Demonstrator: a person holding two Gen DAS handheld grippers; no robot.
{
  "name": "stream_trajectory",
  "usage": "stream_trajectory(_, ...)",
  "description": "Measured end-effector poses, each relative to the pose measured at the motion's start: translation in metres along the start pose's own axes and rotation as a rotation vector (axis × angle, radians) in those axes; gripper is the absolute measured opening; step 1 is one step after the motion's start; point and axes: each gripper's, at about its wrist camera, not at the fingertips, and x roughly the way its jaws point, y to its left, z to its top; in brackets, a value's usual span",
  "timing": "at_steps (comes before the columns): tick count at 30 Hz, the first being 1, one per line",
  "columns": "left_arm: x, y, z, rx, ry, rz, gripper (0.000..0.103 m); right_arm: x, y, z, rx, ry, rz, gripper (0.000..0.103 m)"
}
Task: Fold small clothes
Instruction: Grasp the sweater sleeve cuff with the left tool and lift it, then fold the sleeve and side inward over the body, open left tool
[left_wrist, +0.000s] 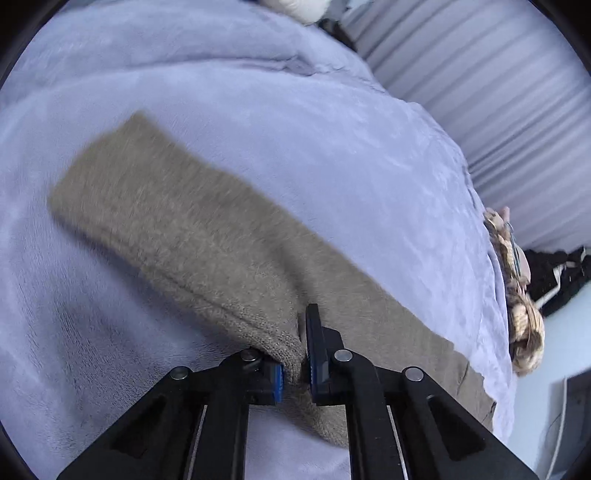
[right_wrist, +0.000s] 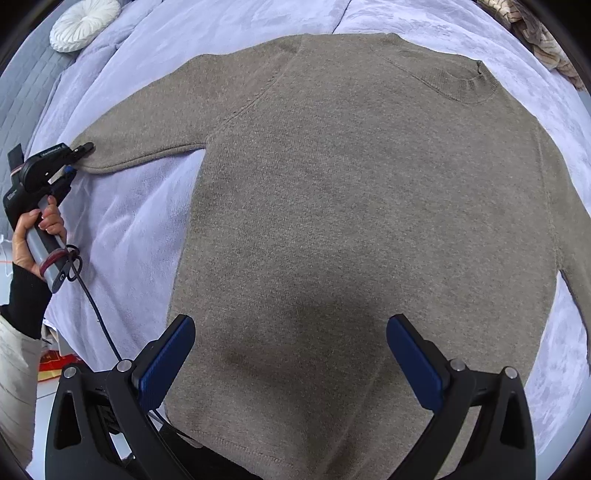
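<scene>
A taupe knit sweater (right_wrist: 351, 221) lies flat on a lavender fleece blanket (right_wrist: 129, 229), collar at the far right. Its left sleeve (right_wrist: 147, 140) stretches out to the side. My left gripper (right_wrist: 75, 158) is at the cuff, held by a person's hand (right_wrist: 37, 236). In the left wrist view the sleeve (left_wrist: 177, 206) runs away up-left, and the left gripper (left_wrist: 295, 369) is shut on the cuff, with knit bunched between its blue pads. My right gripper (right_wrist: 291, 325) hangs open above the lower body of the sweater, pointing down, with nothing between its fingers.
A round white cushion (right_wrist: 83, 24) rests at the far left on a grey quilted cover (left_wrist: 480, 92). A patterned beige cloth (left_wrist: 524, 321) lies at the blanket's edge beyond the collar. A dark cable (right_wrist: 96, 314) trails from the left handle across the blanket.
</scene>
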Motion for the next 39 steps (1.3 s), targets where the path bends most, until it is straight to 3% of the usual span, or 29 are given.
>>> stream_trajectory(7,-0.032,-0.129,-0.012,0.279,-0.033,-0.193,0.011,-0.015,-0.028,-0.004,0.075,-0.055,0.045,0.103)
stream_trajectory(12,-0.029,-0.245,-0.058,0.485,0.037,-0.355,0.011,-0.032,-0.059,-0.011,0.167,-0.120,0.084,0.103)
stream_trajectory(17,0.009,-0.347,-0.136,0.672,0.185,-0.395,0.011,-0.049,-0.113,-0.031,0.308,-0.178,0.090,0.103)
stream_trajectory(21,0.048,-0.394,-0.215,0.840,0.312,-0.334,0.011,-0.051,-0.161,-0.050,0.438,-0.191,0.082,0.103)
stream_trajectory(23,0.065,-0.397,-0.245,0.898,0.361,-0.282,0.011,-0.052,-0.185,-0.062,0.488,-0.184,0.075,0.103)
stream_trajectory(25,0.077,-0.396,-0.267,0.946,0.393,-0.205,0.046,-0.047,-0.202,-0.070,0.536,-0.170,0.071,0.103)
stream_trajectory(26,0.080,-0.393,-0.273,0.952,0.403,-0.178,0.083,-0.044,-0.207,-0.072,0.552,-0.162,0.072,0.103)
stream_trajectory(27,0.076,-0.389,-0.275,0.947,0.376,-0.166,0.091,-0.042,-0.211,-0.073,0.561,-0.154,0.070,0.103)
stream_trajectory(30,0.053,-0.374,-0.265,0.958,0.346,-0.174,0.091,-0.035,-0.215,-0.066,0.554,-0.146,0.055,0.103)
stream_trajectory(33,0.028,-0.359,-0.231,0.942,0.260,-0.166,0.091,-0.037,-0.204,-0.043,0.467,-0.174,0.021,0.103)
stream_trajectory(36,0.021,-0.329,-0.180,0.877,0.200,-0.096,0.091,-0.040,-0.175,-0.003,0.274,-0.235,-0.060,0.103)
stream_trajectory(39,0.048,-0.297,-0.136,0.778,0.227,0.027,0.091,-0.037,-0.131,0.042,0.031,-0.295,-0.165,0.103)
